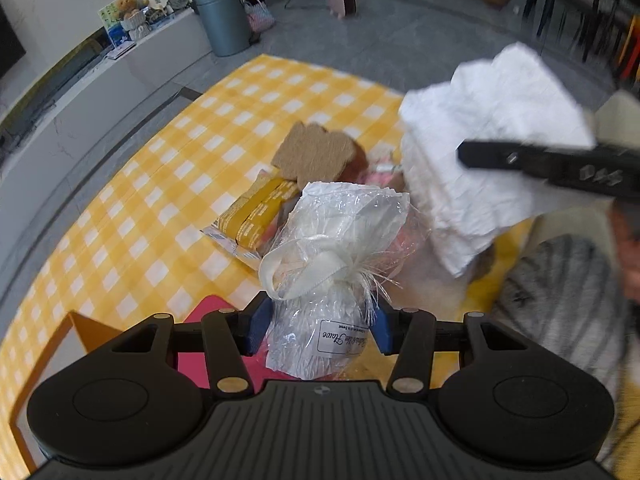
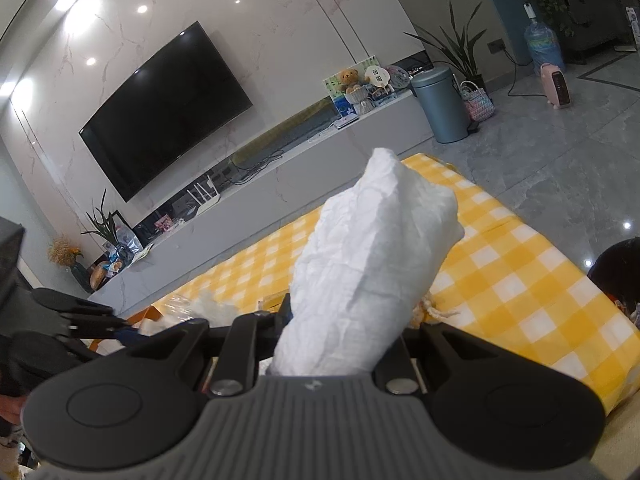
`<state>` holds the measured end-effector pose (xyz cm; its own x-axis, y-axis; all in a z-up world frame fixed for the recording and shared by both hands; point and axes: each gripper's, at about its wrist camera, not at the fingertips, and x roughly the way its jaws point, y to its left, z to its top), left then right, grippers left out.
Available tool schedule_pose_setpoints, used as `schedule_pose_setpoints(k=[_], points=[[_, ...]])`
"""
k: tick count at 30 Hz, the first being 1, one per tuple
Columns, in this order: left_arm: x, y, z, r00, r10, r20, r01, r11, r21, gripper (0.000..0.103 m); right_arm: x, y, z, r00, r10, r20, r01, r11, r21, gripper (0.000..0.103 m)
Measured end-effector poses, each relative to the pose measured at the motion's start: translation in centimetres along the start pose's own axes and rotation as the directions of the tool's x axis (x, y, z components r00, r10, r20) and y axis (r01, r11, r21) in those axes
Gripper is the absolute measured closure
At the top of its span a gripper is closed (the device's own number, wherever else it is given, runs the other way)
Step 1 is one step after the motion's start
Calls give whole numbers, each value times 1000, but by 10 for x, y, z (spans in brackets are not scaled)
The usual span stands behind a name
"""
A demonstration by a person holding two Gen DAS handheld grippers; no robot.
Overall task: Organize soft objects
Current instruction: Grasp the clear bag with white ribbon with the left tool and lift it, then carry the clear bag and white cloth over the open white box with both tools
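Observation:
My left gripper (image 1: 318, 326) is shut on a clear cellophane pouch (image 1: 336, 248) tied with a white ribbon, held above the yellow checked table (image 1: 160, 184). My right gripper (image 2: 344, 332) is shut on a stack of white tissues (image 2: 372, 264), held up above the table; its fingertips are hidden by the tissues. In the left wrist view the tissues (image 1: 488, 152) and one black right finger (image 1: 540, 162) hang at the upper right, blurred.
On the table lie a yellow packet (image 1: 256, 214), a brown toast-shaped plush (image 1: 316, 152), pink items (image 1: 384, 172) and a grey striped plush (image 1: 560, 292). A pink sheet (image 1: 216, 320) and an orange box edge (image 1: 84, 328) sit under my left gripper. The floor lies beyond the table's far edge.

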<state>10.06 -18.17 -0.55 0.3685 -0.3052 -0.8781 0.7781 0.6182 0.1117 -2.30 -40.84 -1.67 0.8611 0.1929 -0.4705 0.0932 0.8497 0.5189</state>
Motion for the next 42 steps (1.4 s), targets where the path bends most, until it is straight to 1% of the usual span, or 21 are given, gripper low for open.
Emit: schedule_pose_setpoints(k=[2,7,14,16,17,18,19,20,22,24,26,28,30,33,35,38,40,42], points=[[-10,3,-2,1000,-11,15,12,1000,-21,44,0,1,0,1000,-9,2,9,1000,-2,86],[-29,7,-6,998,-10,57,12,999,-42,45,-2,7,0,1000,-12,8,12,1000,-15,86],[-57,12,-16,993,-2,120,11,997,-79,45,-20,13,3,998,-21,56,23,999,-34,86],[-67,17,-22,989,15,144,2,993,-118,45,-28,17,4,997,-2,76,5,999,-38,86],[-71,21,-25,990,24,140,-2,988,-155,45,-32,19,4,996,13,84,-10,999,-43,86],[-74,25,-29,990,32,135,-4,979,-202,45,-36,21,5,995,31,90,-27,999,-47,86],[-79,31,-36,988,41,148,-3,969,-248,45,-40,24,5,994,51,95,-46,998,-51,86],[-86,35,-44,981,58,183,-3,958,-286,45,-44,27,6,992,70,101,-64,996,-60,86],[-101,42,-66,959,103,264,3,927,-374,46,-51,36,6,988,105,110,-96,992,-84,86],[-113,46,-88,945,151,292,-9,900,-436,46,-57,48,6,983,137,121,-125,987,-105,86],[-122,50,-107,933,209,293,-40,869,-493,46,-62,63,7,976,179,127,-162,977,-136,86],[-128,54,-126,930,249,271,-73,847,-527,46,-63,80,5,967,226,120,-204,965,-167,86],[-133,58,-145,922,293,252,-112,826,-552,46,-61,100,3,959,265,102,-241,950,-197,86],[-139,69,-169,911,348,223,-152,785,-601,46,-54,134,-2,949,309,67,-286,928,-237,86],[-145,80,-184,911,352,215,-144,760,-634,46,-46,157,-8,942,332,47,-312,918,-245,86],[-145,93,-202,918,341,203,-126,735,-666,46,-33,197,-23,933,360,-13,-350,897,-271,86],[-144,98,-213,924,332,188,-126,731,-671,46,-22,223,-37,924,376,-65,-378,877,-298,86],[-142,102,-220,927,331,178,-131,729,-672,46,-9,245,-51,917,379,-122,-398,861,-317,86]])
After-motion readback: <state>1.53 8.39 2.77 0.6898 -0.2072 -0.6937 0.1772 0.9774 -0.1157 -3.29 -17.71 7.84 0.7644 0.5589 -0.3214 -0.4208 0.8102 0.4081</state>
